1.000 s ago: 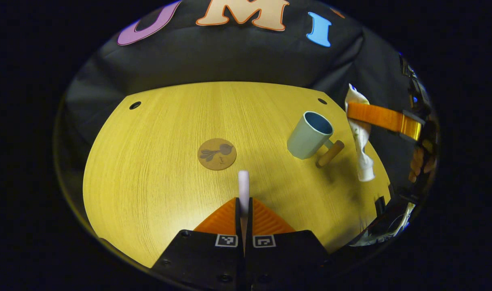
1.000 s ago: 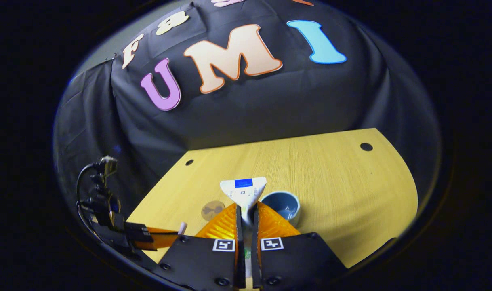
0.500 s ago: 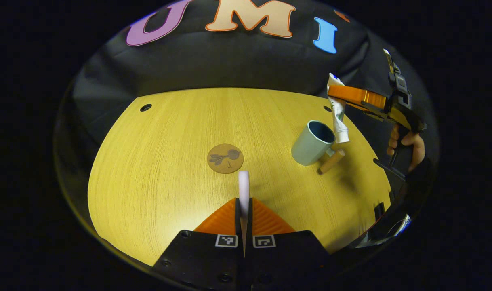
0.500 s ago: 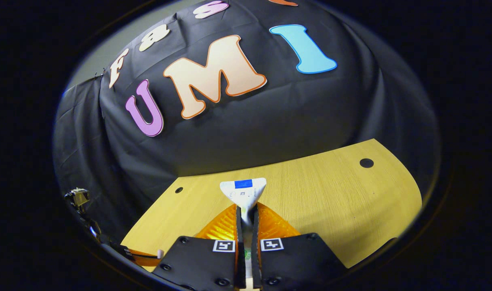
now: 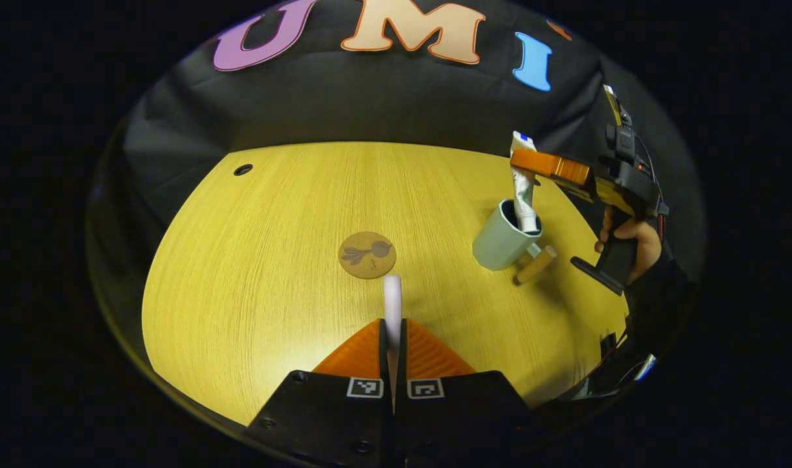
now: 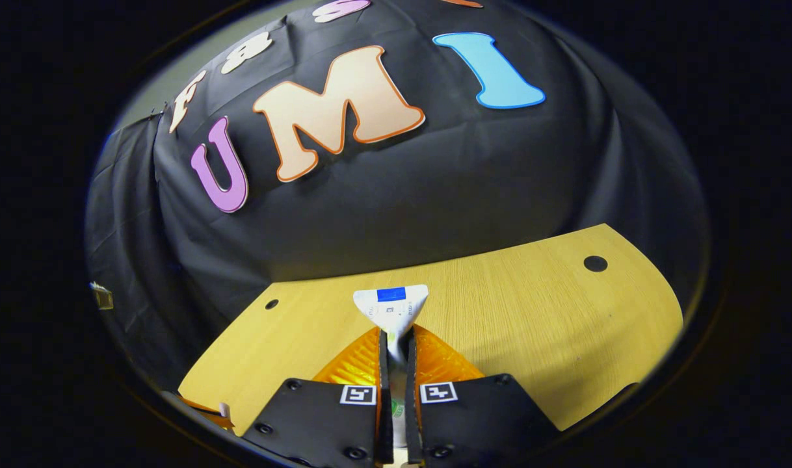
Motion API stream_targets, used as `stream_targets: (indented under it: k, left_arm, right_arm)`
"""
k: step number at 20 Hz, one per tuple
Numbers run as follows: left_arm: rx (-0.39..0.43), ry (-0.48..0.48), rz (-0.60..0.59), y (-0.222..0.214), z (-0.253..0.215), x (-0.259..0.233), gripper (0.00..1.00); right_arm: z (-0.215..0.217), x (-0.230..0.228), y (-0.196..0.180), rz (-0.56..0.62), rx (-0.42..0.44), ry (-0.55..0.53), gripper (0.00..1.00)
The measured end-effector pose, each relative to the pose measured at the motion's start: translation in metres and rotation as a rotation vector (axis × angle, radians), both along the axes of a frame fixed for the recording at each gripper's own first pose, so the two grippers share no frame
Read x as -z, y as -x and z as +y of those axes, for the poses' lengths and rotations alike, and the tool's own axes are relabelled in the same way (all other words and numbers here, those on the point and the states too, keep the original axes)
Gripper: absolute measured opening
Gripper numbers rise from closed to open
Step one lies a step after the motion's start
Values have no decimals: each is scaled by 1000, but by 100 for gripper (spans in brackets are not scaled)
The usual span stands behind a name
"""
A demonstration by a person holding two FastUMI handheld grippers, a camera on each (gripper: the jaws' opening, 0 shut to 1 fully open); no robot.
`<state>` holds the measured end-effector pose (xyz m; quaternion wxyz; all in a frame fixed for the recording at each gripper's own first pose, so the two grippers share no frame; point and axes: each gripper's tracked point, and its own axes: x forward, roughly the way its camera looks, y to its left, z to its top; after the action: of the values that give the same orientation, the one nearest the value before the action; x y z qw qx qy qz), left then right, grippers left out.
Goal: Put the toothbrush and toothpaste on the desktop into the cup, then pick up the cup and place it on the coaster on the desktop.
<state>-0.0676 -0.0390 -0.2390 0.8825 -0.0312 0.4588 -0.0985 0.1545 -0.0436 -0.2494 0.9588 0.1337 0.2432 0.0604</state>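
Observation:
In the left gripper view, my left gripper (image 5: 393, 335) is shut on a white toothbrush (image 5: 392, 300), whose end sticks out ahead of the fingers over the wooden table (image 5: 259, 260). A round brown coaster (image 5: 367, 255) lies just beyond it. The pale blue cup (image 5: 503, 237) with a wooden handle stands at the right. My right gripper (image 5: 529, 162), held by a hand (image 5: 627, 237), hangs above the cup, shut on the white toothpaste tube (image 5: 525, 195), whose lower end dips into the cup. In the right gripper view, my right gripper (image 6: 395, 338) clamps the toothpaste tube (image 6: 391, 305).
The table (image 6: 532, 312) has small dark holes near its far corners (image 5: 243, 170) (image 6: 595, 263). The black cloth wall stands close behind the table's far edge. Open tabletop stretches left of the coaster.
The right gripper moved left and down over the cup, and the toothpaste's lower end went from beside the rim into the cup. The left gripper with the toothbrush barely moved.

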Motion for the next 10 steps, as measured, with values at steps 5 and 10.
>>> stream_targets:
  k: [5, 10]
  left_arm:
    - [5, -5, -12, -17, -4, -12, 0]
    - [41, 9, -59, -74, -23, -7, 0]
  right_arm:
    - [2, 6, 11, 26, -9, -3, 16]
    - [-5, -17, 39, -18, -9, -8, 100]
